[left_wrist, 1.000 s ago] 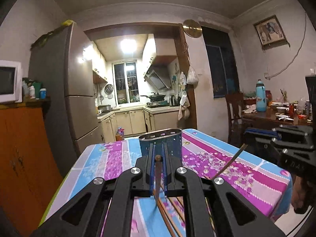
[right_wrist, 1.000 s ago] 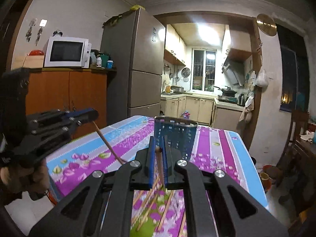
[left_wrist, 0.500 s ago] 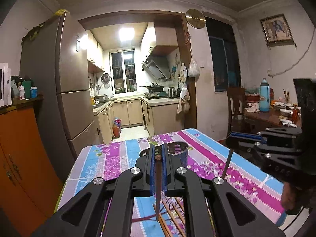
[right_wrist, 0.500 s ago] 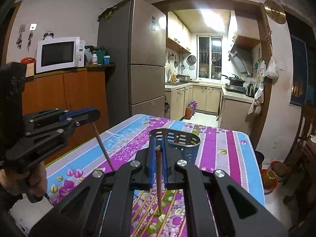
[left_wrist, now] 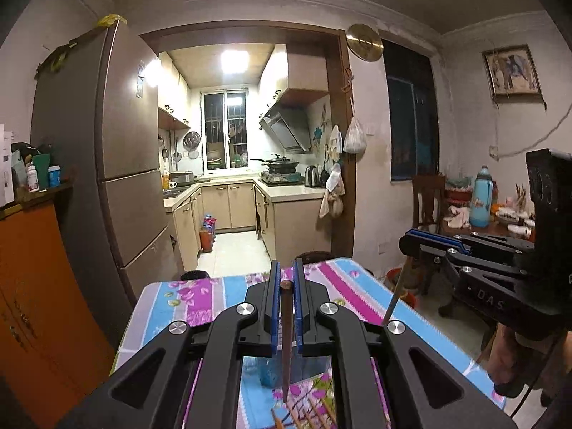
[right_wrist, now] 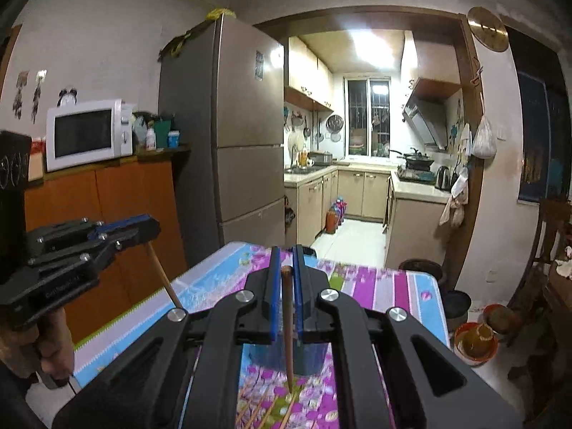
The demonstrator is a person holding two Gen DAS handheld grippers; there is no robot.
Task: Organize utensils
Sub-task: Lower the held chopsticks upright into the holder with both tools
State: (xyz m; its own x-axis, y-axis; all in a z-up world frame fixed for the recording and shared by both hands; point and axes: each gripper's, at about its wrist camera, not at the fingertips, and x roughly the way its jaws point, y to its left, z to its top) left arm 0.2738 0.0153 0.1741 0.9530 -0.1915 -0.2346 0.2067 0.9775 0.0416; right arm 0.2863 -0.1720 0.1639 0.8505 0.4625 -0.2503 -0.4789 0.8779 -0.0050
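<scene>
Dark brown wood is seen at the centre of both wrist views: a slim wooden chopstick is pinched between the blue pads of each black two-finger gripper. In the left wrist view the left gripper [left_wrist: 285, 279] is closed on its dark brown chopstick [left_wrist: 286, 339], which hangs tip-down through the lower middle of the frame. The right gripper [right_wrist: 285, 268] is likewise clamped on a second brown chopstick [right_wrist: 287, 329], whose tip is seen at the lower centre, over the cloth.

Below each gripper a blue perforated plastic utensil basket [right_wrist: 282, 355] is partly hidden behind the fingers (in the left view only a blurred blue patch [left_wrist: 271, 371] is made out, so its outline cannot be told with confidence). The basket stands on a table covered with a striped pink, blue and purple flowered cloth [left_wrist: 357, 296]. More loose wooden chopsticks [right_wrist: 261, 407] are spread on the cloth at the bottom edge of the frame, nearer the camera than the basket.

The other gripper is caught at the edge of each view: the right one at the right of the left view [left_wrist: 405, 245], the left one at the left of the right view [right_wrist: 152, 228], each with its chopstick slanting downward.

A tall grey refrigerator [right_wrist: 236, 143] is seen in the upper left of the frame.
</scene>
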